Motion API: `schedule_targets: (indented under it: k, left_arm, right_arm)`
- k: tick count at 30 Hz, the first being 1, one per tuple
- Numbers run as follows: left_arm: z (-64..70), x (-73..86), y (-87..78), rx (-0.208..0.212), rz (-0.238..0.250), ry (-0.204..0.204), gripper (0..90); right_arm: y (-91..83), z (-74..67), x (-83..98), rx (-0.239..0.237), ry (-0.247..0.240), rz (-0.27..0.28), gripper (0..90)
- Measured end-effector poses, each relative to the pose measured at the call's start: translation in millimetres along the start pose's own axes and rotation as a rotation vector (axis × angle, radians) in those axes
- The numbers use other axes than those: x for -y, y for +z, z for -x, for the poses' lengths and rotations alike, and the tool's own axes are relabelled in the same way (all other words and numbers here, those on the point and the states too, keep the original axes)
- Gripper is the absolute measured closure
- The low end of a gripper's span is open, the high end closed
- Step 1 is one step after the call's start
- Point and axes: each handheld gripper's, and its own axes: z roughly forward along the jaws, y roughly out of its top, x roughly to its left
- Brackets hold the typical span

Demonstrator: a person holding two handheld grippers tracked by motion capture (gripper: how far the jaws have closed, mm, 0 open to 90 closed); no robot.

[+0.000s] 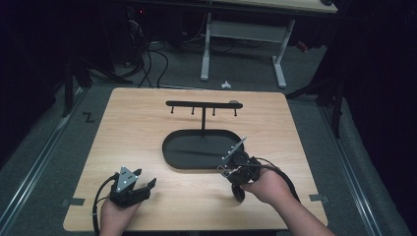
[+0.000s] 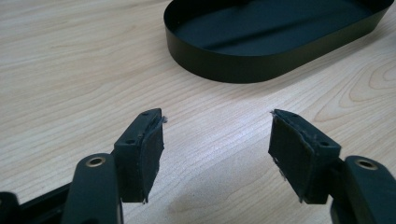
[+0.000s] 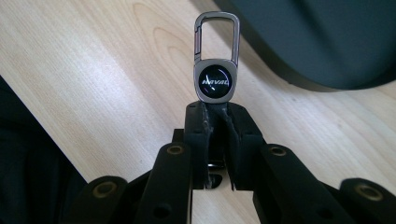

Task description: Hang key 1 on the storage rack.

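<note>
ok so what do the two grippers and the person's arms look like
Both are matte black two-jaw tools. The left gripper carries a grey three-cornered plate with small holes; the right gripper bears a grey plate seen edge-on. A black cable loops off each. Jaws end in worn, frayed black pads with brass-coloured rivets behind. The forearms are bare, with no sleeves in sight.

Light wooden table (image 1: 147,128), black oval tray (image 1: 172,147) with hook rack (image 1: 202,104) resting on it
</note>
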Motion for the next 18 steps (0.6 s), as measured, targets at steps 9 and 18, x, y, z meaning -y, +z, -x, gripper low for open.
schedule_targets:
  k: [9, 18]
  left_arm:
    - [0.8, -0.6, -1.6, 0.01, 0.022, 0.011, 33.9]
    - [1.7, -0.6, -1.7, 0.011, 0.029, 0.024, 32.5]
  right_arm:
    - [-13.0, 7.8, 4.1, 0.013, 0.028, 0.027, 80.6]
    - [-30.8, 19.5, 6.3, 0.044, 0.057, 0.056, 80.6]
